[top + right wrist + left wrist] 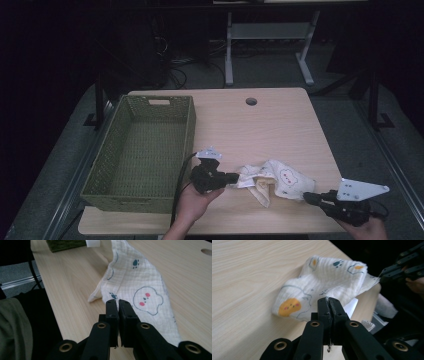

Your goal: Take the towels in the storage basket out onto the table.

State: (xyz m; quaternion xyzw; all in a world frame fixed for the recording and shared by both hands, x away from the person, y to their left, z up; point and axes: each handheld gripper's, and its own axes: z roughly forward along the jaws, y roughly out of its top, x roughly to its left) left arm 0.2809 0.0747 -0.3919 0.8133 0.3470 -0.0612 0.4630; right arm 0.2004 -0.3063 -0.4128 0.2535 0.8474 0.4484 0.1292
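At the table's near edge, the right gripper [309, 198] pinches 1 corner of the printed cloth [274, 181], jaws closed on the fabric. The left gripper [234, 178] clamps the opposite corner likewise. Farther left sits the green basket [117, 172].

Cloth [272, 180] edge hidden between closed jaws of left gripper [234, 178]. Far corner covered by right gripper [306, 198]. Right hand [367, 229] cut off by bottom edge. Cloth prints too small to be read in high view.
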